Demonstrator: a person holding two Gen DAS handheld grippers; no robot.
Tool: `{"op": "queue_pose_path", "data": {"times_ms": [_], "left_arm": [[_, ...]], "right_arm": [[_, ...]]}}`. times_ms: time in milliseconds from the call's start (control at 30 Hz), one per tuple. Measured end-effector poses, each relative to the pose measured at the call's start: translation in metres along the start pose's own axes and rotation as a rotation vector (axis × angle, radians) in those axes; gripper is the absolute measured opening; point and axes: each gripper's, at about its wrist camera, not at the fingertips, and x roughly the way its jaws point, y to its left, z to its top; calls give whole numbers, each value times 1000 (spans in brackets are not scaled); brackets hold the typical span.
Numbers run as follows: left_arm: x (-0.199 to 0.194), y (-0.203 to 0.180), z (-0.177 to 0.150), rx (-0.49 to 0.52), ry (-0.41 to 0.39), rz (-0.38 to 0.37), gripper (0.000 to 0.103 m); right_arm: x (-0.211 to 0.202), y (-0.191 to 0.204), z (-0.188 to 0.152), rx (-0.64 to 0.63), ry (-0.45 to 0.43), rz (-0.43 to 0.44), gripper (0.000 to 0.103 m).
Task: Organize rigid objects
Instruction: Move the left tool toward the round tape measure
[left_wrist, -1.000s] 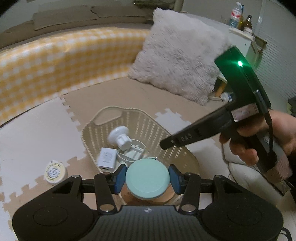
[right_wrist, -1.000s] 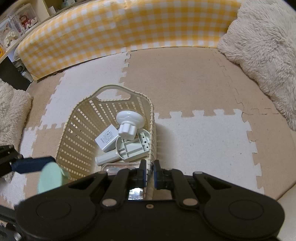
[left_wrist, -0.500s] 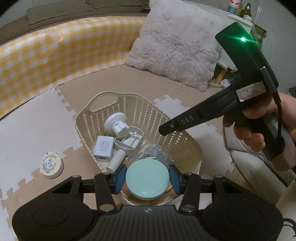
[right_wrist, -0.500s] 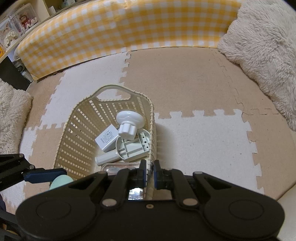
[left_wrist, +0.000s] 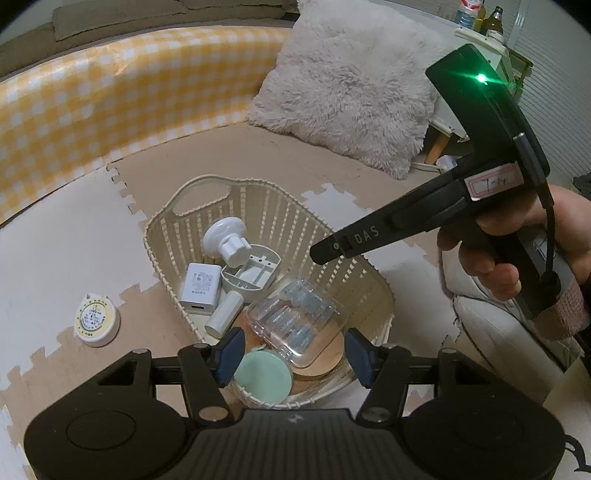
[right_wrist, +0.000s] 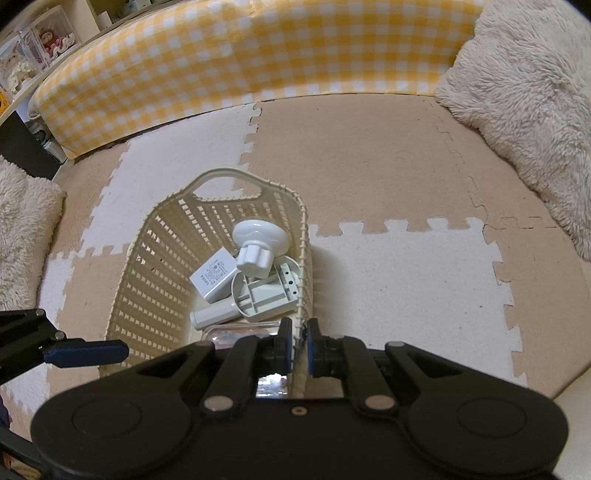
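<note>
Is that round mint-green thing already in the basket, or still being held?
In the basket. The mint-green disc lies inside the near rim, and the left gripper is opening, its blue pads clear of the disc.

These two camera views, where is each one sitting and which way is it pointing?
Left wrist view: on the left gripper, looking down into the cream slotted plastic basket; jaws opening, the mint-green round container lying free between them; a hand holding the other gripper shows.
Right wrist view: on the right gripper, looking down its jaws shut on the basket's rim; the left gripper's blue finger shows at the left.
Both share the basket, white charger block and yellow checked cushion.
</note>
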Motion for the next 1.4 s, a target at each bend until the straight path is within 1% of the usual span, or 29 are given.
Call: {"op": "queue_pose_path", "data": {"times_ms": [300,467,533,700,733,767,800,833,967,1100,1233,1300,1400], "left_arm": [[-4,-3,3,2,-5,-9,61],[-16,-8,9,11,-29,-11,62],[-22,-10,12,14,-43,-11,67],[-43,-10,22,15,-98,-6,70],[-48,-9,24,14,-113,0,75],[-53,-7,26,12,-126,9,78],[-57,-5,28,8,-144,22,85],[-62,-2,29,3,-160,35,88],[-76,17,35,-47,-215,78,95],[-82,42,34,-117,-248,142,103],[-81,69,29,-189,-271,190,103],[-74,81,24,-221,-261,220,103],[-58,97,15,-240,-236,277,103]], "right_arm": [[0,0,0,0,0,0,8],[0,0,0,0,0,0,8],[0,0,0,0,0,0,8],[0,0,0,0,0,0,8],[0,0,0,0,0,0,8],[0,0,0,0,0,0,8],[0,0,0,1,0,0,8],[0,0,0,1,0,0,8],[0,0,0,-1,0,-1,8],[0,1,0,-3,0,-2,8],[0,1,0,-3,1,-2,8],[0,2,0,-4,1,-1,8],[0,2,0,-6,1,-2,8]]}}
